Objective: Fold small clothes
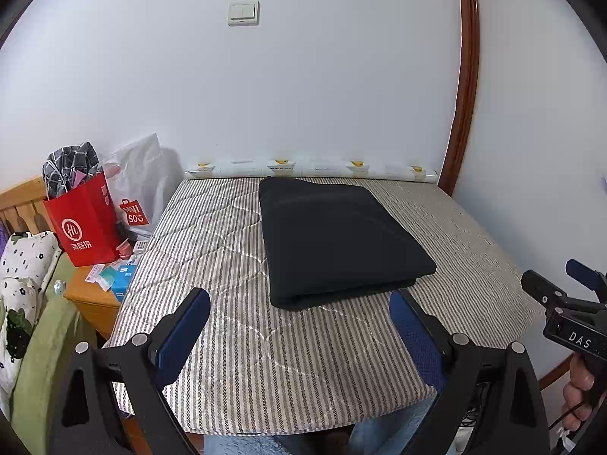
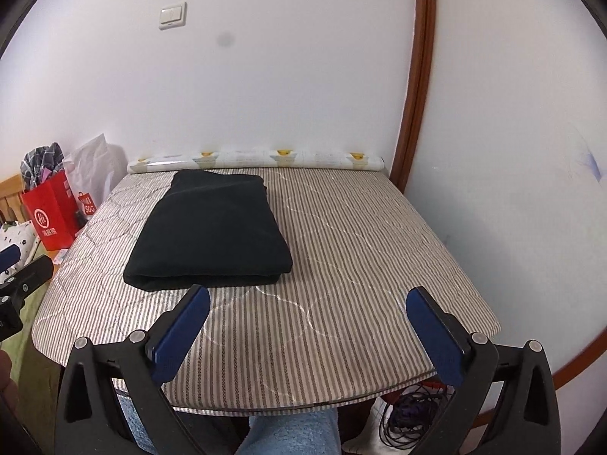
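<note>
Both grippers hang over the near edge of the striped surface (image 2: pixel 341 265): left gripper (image 1: pixel 299 326) and right gripper (image 2: pixel 308 322) each have fingers spread wide, nothing between them, clear of the cloth. Beyond them the dark garment (image 1: pixel 337 239) lies as a flat, squared, several-layer stack, its thick folded edge toward the camera, left of centre in the right wrist view. Judgement: this piece looks finished; no other garment waits on the surface. Farther left, a red bag (image 1: pixel 89 223) holds checked fabric, possibly more clothes; cannot tell. Layer count unclear. Only knees and one hand (image 1: pixel 578 398) of the person show.
</note>
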The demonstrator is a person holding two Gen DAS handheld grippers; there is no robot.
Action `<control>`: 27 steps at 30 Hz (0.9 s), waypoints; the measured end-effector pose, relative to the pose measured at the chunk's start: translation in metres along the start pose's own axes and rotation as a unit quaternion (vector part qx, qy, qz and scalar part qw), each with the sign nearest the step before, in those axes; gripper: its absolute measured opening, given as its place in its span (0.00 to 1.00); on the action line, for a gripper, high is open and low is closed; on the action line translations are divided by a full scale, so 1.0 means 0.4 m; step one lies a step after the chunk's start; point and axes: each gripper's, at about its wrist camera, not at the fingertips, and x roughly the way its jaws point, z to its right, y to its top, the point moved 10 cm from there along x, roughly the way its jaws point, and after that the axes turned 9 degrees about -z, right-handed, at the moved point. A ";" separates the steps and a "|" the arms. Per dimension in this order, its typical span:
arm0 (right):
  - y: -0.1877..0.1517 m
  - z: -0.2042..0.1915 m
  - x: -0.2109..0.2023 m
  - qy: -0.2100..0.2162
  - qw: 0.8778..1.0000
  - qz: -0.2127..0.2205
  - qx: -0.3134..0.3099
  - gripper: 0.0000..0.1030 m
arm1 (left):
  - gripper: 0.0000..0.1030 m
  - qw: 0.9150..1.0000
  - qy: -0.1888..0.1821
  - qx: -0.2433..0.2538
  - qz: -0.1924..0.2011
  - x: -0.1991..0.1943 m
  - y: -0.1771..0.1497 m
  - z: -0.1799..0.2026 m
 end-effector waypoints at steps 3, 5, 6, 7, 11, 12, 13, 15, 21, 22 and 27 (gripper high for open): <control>-0.001 0.003 -0.001 0.001 1.000 0.002 0.002 0.99 | 0.93 1.000 -0.001 0.002 -0.001 -0.001 -0.003 0.007; -0.003 0.007 -0.005 0.001 1.000 0.003 0.004 0.99 | 0.93 1.000 0.000 0.004 -0.001 -0.001 -0.004 0.011; -0.004 0.009 -0.007 0.001 1.000 0.004 0.005 0.99 | 0.93 1.000 -0.001 0.004 -0.002 0.000 -0.004 0.013; -0.005 0.010 -0.008 0.001 1.000 0.004 0.005 0.99 | 0.93 1.000 -0.001 0.004 -0.003 -0.001 -0.005 0.013; -0.008 0.013 -0.009 -0.001 1.000 0.003 0.006 0.99 | 0.93 1.000 -0.002 0.003 -0.003 -0.001 -0.005 0.016; -0.007 0.013 -0.008 -0.001 1.000 0.003 0.005 0.99 | 0.93 1.000 -0.001 0.003 -0.003 -0.001 -0.005 0.017; -0.008 0.012 -0.009 -0.001 1.000 0.002 0.004 0.99 | 0.93 1.000 -0.001 0.003 -0.003 -0.002 -0.005 0.017; -0.010 0.013 -0.010 -0.003 1.000 0.002 0.004 0.99 | 0.93 1.000 -0.001 0.002 -0.003 -0.002 -0.004 0.016; -0.009 0.015 -0.011 -0.004 1.000 0.002 0.006 0.99 | 0.93 1.000 -0.001 0.001 -0.003 -0.004 -0.002 0.014; -0.009 0.015 -0.011 -0.004 1.000 0.001 0.006 0.99 | 0.93 1.000 -0.001 0.001 -0.004 -0.004 -0.002 0.015; -0.010 0.015 -0.011 -0.005 1.000 0.000 0.006 0.99 | 0.93 1.000 -0.001 0.000 -0.004 -0.005 0.000 0.012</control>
